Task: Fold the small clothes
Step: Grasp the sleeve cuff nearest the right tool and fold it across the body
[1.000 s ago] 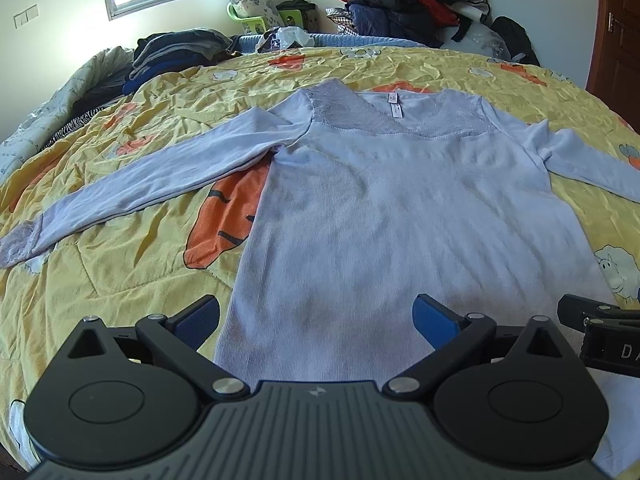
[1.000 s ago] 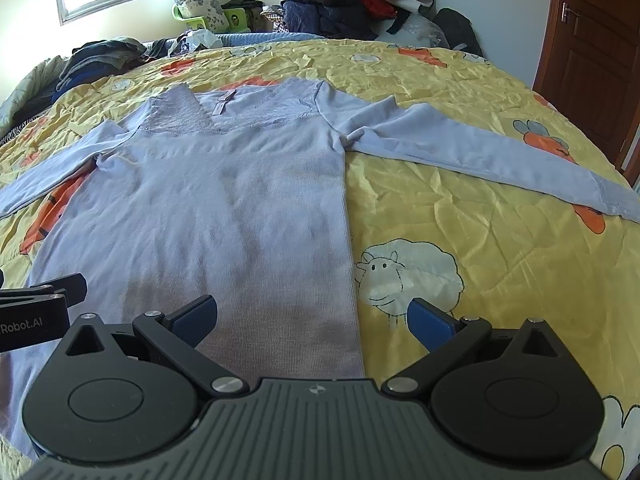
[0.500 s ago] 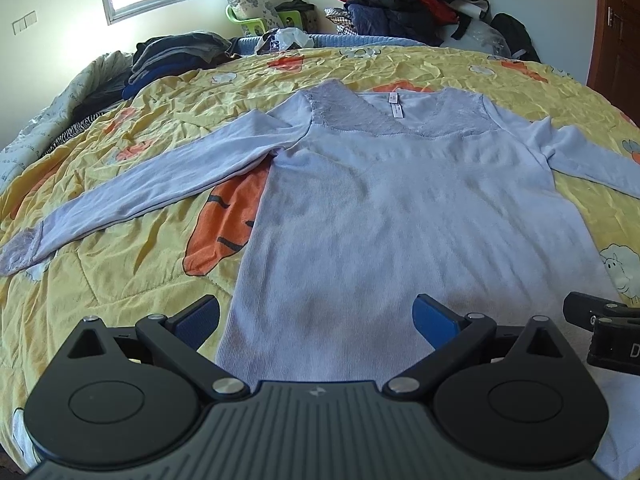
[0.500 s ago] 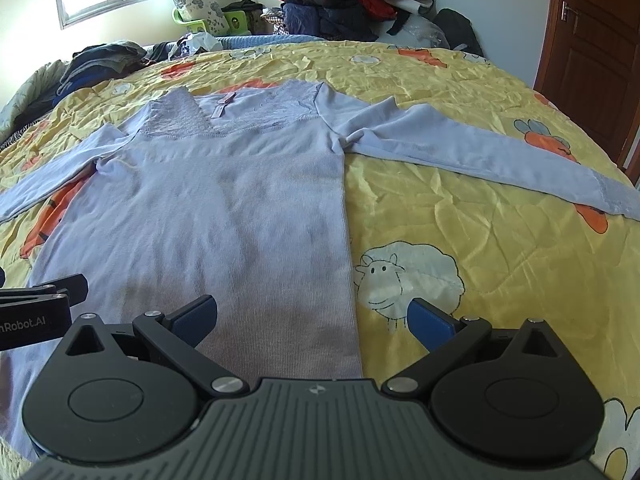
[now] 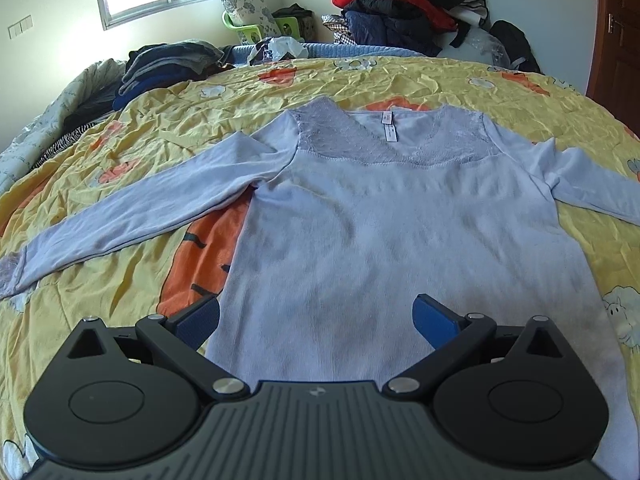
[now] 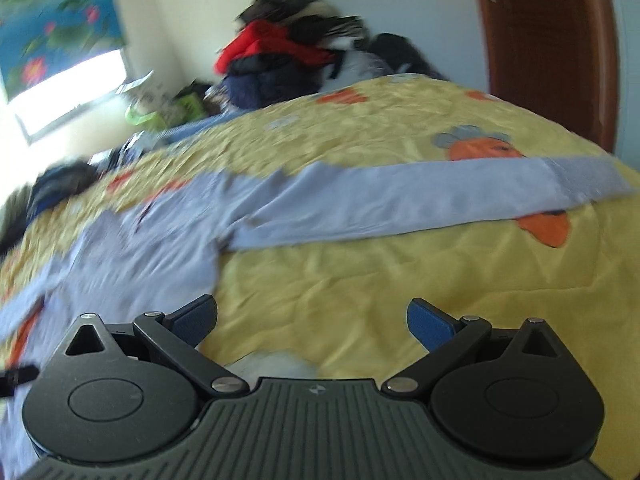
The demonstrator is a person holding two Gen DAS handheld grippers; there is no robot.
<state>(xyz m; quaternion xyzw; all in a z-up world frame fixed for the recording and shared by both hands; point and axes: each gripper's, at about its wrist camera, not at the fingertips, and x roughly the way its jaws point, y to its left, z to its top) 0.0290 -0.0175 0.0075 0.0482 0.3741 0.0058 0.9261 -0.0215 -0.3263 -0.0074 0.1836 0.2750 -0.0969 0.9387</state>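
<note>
A pale lilac long-sleeved top lies flat and face up on a yellow cartoon-print quilt, both sleeves spread out. My left gripper hovers open over the top's lower hem, nothing between its blue pads. The right wrist view is blurred and tilted: my right gripper is open over bare quilt, right of the top's body. The top's right sleeve stretches across ahead of it, its cuff at the far right.
Folded dark clothes lie at the bed's far left. A heap of red and dark jackets rises behind the bed. A wooden door stands at the right. A green basket with a pillow sits under the window.
My right gripper has swung quickly to the right and tilted, off the top's hem toward the right sleeve. The left gripper has risen and moved forward slightly. The top has not moved.
</note>
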